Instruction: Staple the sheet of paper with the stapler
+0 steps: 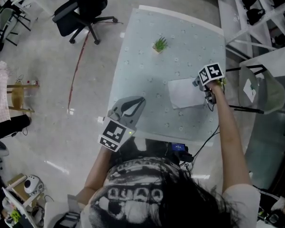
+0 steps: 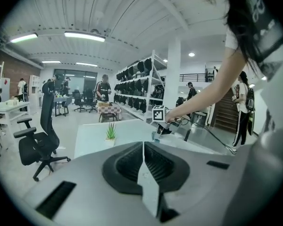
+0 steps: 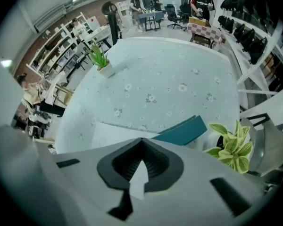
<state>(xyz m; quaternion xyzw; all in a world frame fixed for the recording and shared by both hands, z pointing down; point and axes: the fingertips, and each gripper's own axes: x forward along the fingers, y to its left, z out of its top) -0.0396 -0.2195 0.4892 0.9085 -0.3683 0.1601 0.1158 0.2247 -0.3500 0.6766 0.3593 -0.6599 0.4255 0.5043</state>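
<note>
Your left gripper [image 2: 143, 145] points out across the worktop [image 2: 89, 140], its fingers pressed together with nothing between them. Your right gripper [image 3: 141, 140] points steeply down, fingers likewise together and empty. Just beyond their tips lies the teal stapler [image 3: 181, 131], at the right edge of the sheet of paper [image 3: 115, 133], which spreads out to the left of the fingers. A leafy plant [image 3: 231, 145] stands just right of them, and a small potted plant [image 3: 100, 60] sits far beyond.

The flowered worktop [image 1: 142, 80] carries a potted plant [image 1: 159, 44] at twelve o'clock, a sheet of paper [image 1: 183, 94] with a teal stapler [image 3: 184, 131] at four.
</note>
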